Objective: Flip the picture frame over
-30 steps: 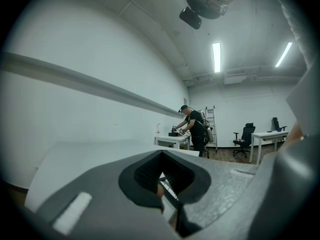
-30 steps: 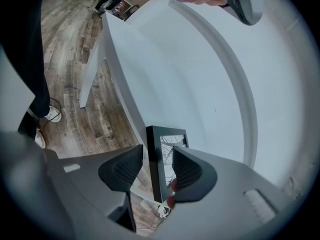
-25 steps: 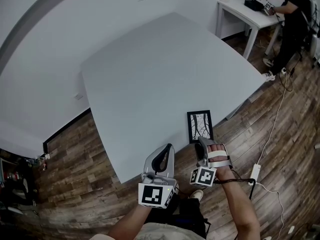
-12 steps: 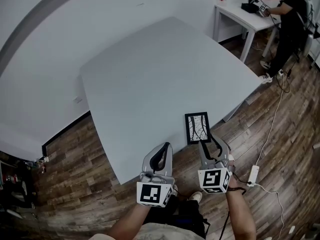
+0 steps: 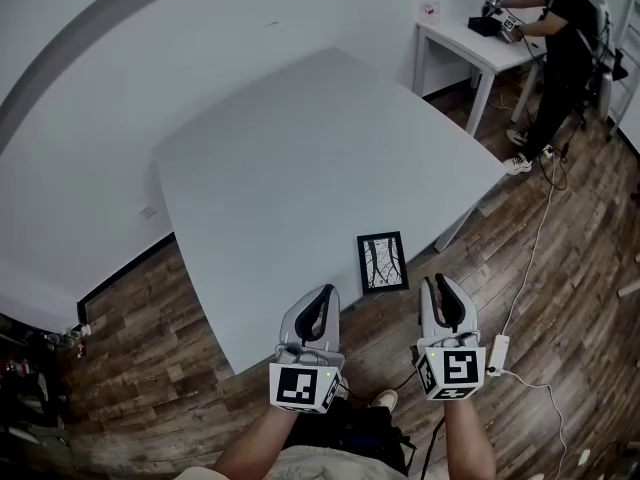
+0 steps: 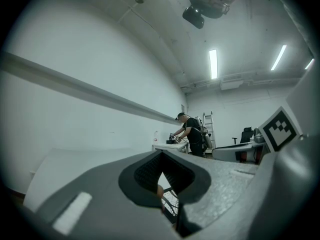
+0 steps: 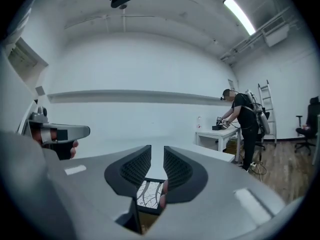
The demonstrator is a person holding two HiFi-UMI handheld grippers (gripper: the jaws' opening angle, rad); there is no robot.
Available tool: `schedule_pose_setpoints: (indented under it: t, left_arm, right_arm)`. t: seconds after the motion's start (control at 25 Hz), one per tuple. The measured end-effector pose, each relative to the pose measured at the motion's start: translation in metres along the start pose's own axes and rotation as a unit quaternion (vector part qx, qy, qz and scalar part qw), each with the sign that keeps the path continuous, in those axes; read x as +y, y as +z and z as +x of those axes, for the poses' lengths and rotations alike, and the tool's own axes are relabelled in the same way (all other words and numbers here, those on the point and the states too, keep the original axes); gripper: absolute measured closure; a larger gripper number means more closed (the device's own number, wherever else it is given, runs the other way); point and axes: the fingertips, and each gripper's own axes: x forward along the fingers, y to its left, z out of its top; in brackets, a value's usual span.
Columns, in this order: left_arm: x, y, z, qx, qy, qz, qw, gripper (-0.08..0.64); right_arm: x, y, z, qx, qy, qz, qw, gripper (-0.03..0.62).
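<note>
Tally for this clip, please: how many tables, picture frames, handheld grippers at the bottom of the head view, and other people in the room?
Tables: 2 (large table, small table)
Picture frames: 1 (picture frame, lying on the large table)
Grippers: 2 (left gripper; right gripper, jaws have just been closing, nothing between them)
Other people: 1 (person at the small table)
Total: 6

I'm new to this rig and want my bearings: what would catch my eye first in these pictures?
A small black picture frame lies picture side up at the near edge of the big white table. Short of the table edge hang the left gripper, jaws together, and the right gripper, whose jaws have just been closing with nothing between them. A person works at a small table far right.
</note>
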Motion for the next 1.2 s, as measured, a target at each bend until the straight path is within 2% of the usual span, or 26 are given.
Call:
schedule_pose_setpoints:
  t: [0.2,1.2]
  left_arm:
    - [-0.006,0.006,0.001,-0.004,-0.002,0.001,1.0000,0.560]
    - [-0.012,-0.006,-0.005,0.000,-0.003,0.007,1.0000,0.560]
  right_arm:
    - [-0.013,0.009,-0.018,-0.021,-0.035,0.030,0.999,0.565]
    - [-0.014,-0.008,-0.036,0.011,-0.053,0.041,0.998,0.568]
